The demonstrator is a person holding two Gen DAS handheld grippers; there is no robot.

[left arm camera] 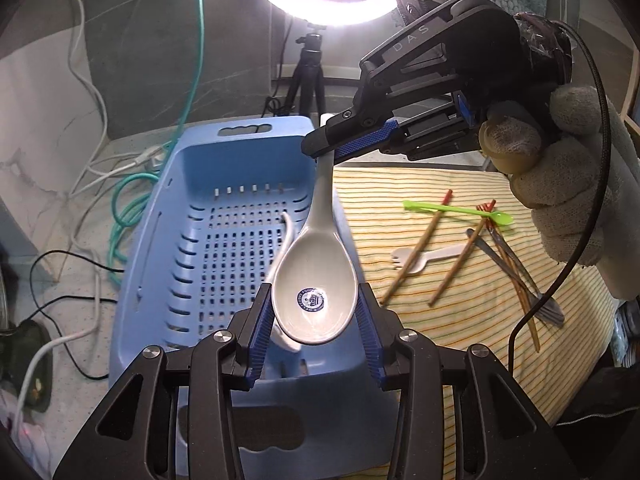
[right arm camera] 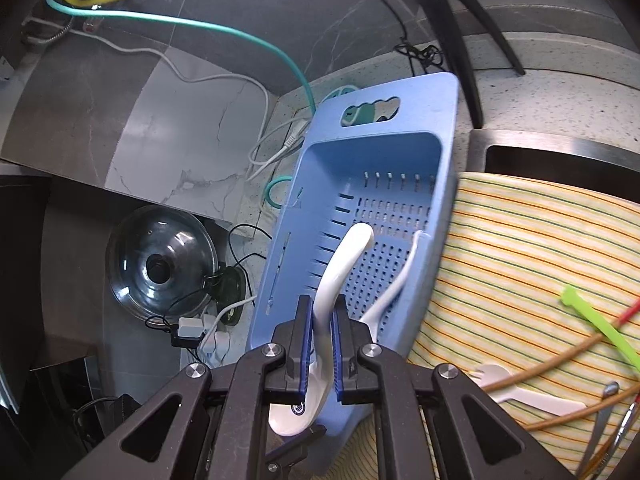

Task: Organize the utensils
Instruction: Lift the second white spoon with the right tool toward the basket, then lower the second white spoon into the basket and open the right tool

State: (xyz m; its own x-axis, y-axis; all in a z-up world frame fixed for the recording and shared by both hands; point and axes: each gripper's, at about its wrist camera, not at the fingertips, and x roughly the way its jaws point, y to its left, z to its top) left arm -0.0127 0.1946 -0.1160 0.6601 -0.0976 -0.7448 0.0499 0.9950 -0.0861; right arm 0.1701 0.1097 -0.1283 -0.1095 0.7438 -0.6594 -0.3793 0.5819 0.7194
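Note:
A white ceramic soup spoon [left arm camera: 316,288] with a blue emblem in its bowl hangs over the blue slotted basket [left arm camera: 168,264]. My right gripper [left arm camera: 320,152] is shut on the spoon's handle [right arm camera: 340,272]. My left gripper [left arm camera: 316,312] is open, its blue pads either side of the spoon's bowl, with slight gaps showing. A white plastic spoon [right arm camera: 394,284] lies inside the basket [right arm camera: 444,92]. More utensils lie on the striped cloth [left arm camera: 460,340]: a green plastic spoon [left arm camera: 456,210], a white plastic fork [left arm camera: 424,258], wooden chopsticks [left arm camera: 416,256] and a metal fork [left arm camera: 540,296].
A ring light on a tripod [left arm camera: 308,64] stands behind the basket. Cables [left arm camera: 92,168] trail over the stone counter to the left. A glass pot lid [right arm camera: 160,264] lies lower left in the right wrist view. A steel sink edge [right arm camera: 560,148] lies behind the cloth.

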